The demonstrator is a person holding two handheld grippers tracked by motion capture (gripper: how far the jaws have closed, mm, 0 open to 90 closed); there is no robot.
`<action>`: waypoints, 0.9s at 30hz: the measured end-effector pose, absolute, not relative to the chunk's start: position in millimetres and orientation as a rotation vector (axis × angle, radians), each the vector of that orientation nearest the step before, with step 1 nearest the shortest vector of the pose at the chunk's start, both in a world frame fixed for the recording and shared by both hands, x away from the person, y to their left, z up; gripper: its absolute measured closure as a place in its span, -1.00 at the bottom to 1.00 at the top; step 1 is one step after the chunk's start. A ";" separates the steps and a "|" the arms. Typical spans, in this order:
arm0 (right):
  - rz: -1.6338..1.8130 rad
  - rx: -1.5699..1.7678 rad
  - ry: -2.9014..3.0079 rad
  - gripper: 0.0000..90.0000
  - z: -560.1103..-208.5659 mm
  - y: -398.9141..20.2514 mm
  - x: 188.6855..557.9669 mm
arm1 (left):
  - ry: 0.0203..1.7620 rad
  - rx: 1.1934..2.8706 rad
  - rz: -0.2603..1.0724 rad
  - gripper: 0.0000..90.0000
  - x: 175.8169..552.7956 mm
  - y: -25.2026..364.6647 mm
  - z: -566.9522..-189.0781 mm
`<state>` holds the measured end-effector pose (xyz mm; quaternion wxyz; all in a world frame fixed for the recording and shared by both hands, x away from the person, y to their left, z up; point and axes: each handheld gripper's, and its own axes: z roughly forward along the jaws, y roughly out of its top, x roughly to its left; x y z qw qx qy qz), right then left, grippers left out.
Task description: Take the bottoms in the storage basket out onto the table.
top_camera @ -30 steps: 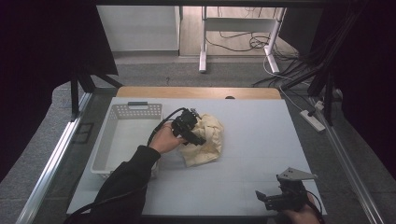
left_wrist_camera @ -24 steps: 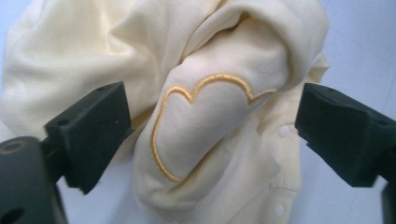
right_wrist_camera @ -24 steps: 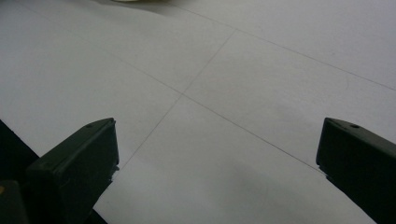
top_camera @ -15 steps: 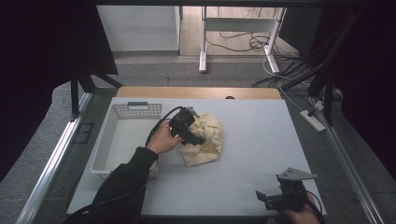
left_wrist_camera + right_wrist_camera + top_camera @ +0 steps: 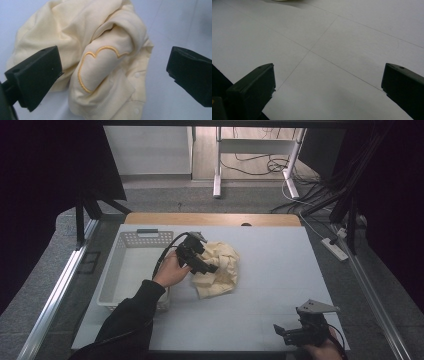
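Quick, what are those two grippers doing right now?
Left gripper: open, jaws just opened, hovering over the cream garment, holding nothing.
Right gripper: open, over the table, holding nothing.

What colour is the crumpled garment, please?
Pale cream garment with yellow embroidered outline, clearest in the left gripper view.

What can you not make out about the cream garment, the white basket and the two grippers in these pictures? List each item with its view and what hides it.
- Cream garment: the high view hides its near-left part behind the left gripper; the left gripper view crops its top and bottom.
- White basket: its near corner sits behind the sleeve in the high view.
- Right gripper: its holding hand is cut by the high view's bottom edge.
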<state>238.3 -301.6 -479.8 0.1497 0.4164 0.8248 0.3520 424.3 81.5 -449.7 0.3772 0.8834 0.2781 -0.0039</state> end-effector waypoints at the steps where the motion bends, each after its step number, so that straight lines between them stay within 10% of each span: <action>1: 1.011 1.197 2.370 -1.00 -479.9 -301.6 238.3 | 0.712 2.239 -0.023 -1.00 423.9 83.5 -449.4; 27: 1.010 1.204 2.366 -1.00 -479.8 -301.9 238.5 | 0.672 2.163 0.113 -1.00 394.1 113.0 -444.5</action>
